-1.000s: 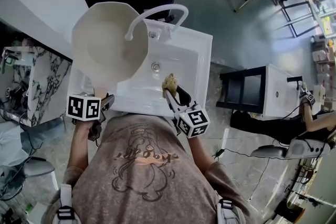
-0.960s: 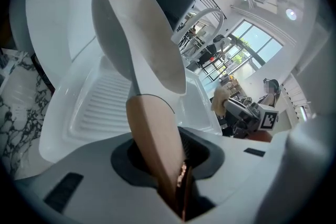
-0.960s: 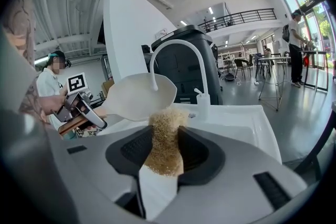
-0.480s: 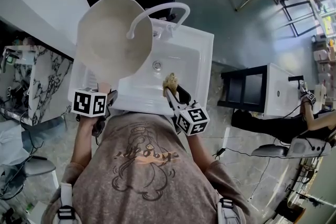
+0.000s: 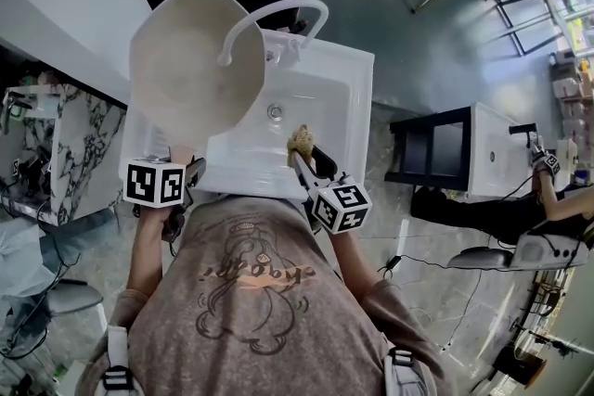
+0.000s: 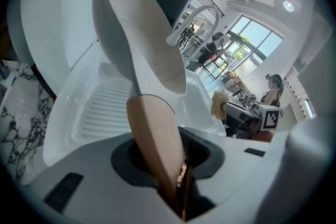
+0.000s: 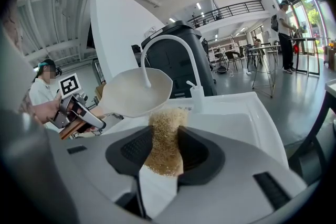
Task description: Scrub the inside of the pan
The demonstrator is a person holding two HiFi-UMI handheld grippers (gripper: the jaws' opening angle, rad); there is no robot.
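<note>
**Pan up on edge, pad clear of it**

My left gripper (image 6: 176, 181): jaws pressed onto the flat wooden handle (image 6: 155, 139) of the pan (image 6: 139, 44). The handle runs straight out ahead between the jaws. The pan stands beyond and above them, tipped up on its edge, with its cream inside turned toward my right side. It hangs over the ribbed drainboard (image 6: 102, 102) of the white sink (image 5: 339, 121), which lies below and ahead of this gripper.

My right gripper (image 7: 165, 157): jaws pinching 1 tan, coarse scrubbing pad (image 7: 164, 128), which sticks up and forward past the tips. The pad is over the sink's near rim, apart from the pan. The pan sits ahead and to the left of this gripper, higher than the pad.

White curved faucet (image 5: 278, 14): the spout arcs across the pan's open face, its tip close to the cream surface. I cannot tell whether they touch.

The 2 grippers sit side by side at the sink's near edge, the left one well to the left of the pad.
</note>
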